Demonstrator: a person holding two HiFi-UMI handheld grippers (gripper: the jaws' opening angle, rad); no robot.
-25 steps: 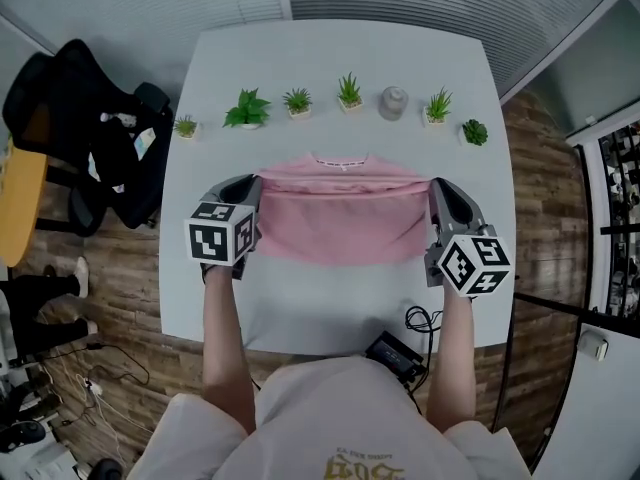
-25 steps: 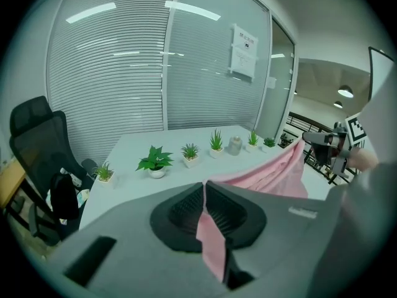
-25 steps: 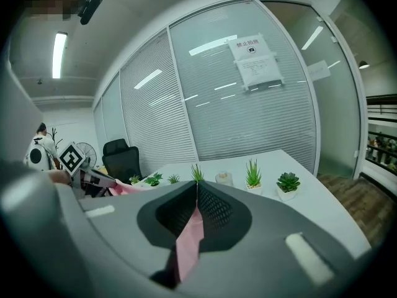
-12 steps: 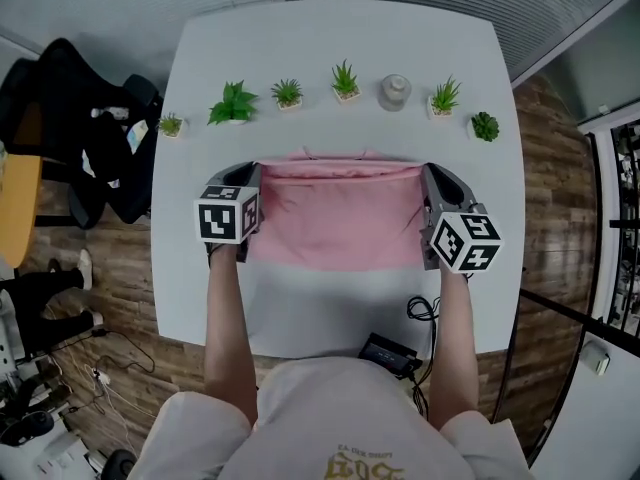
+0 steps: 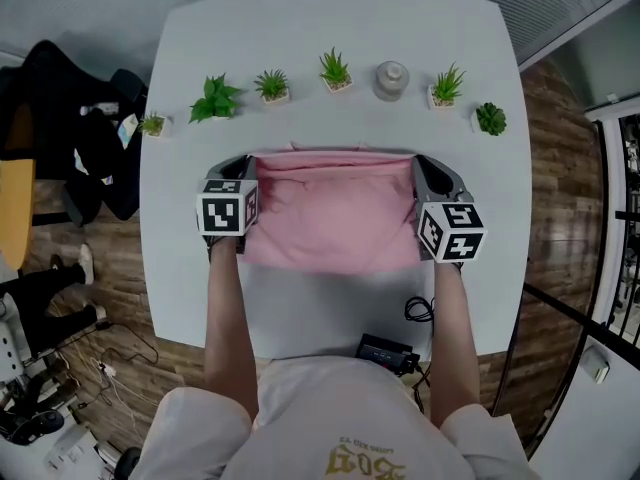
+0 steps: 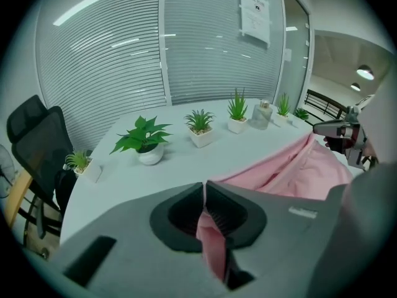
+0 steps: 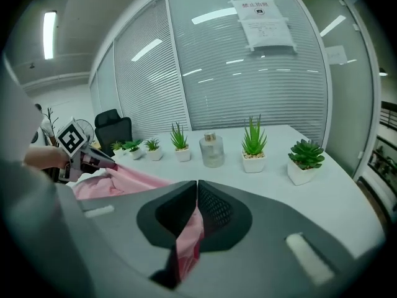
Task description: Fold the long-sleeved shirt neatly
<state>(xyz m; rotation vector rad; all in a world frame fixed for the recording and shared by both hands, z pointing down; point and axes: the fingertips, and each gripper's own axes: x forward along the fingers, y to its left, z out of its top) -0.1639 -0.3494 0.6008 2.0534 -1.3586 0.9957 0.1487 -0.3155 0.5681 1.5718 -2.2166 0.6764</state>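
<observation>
1. The person stands at the near edge of the white surface (image 5: 330,48) with both bare forearms reaching forward side by side. The left forearm (image 5: 228,318) is lower left of centre and the right forearm (image 5: 450,333) is lower right of centre.
2. The hands are hidden under the marker cubes, the left cube (image 5: 226,214) and the right cube (image 5: 451,232). Both tongs point away from the person and slope down toward the surface.
3. The left tongs (image 5: 246,160) are at the left end of the far edge of the pink long-sleeved shirt (image 5: 335,213). In the left gripper view their jaws are pressed together on a fold of pink cloth, which hangs down between them.
4. The right tongs (image 5: 421,160) are at the right end of that same edge. The right gripper view shows them clamped the same way, with a strip of pink cloth pinched in the gap.
5. The shirt lies in the middle of the frame between the two tongs, folded into a wide rectangle. Its near edge rests flat on the surface. I cannot tell whether the gripped far edge touches the surface.
6. Across the upper part of the frame there is a row of small potted plants (image 5: 334,70) with a pale bottle (image 5: 391,78) among them, all clear of the shirt.
7. A black device with a cable (image 5: 388,350) lies at the near edge, lower centre right. A black chair (image 5: 70,118) stands off the surface at the left.
</observation>
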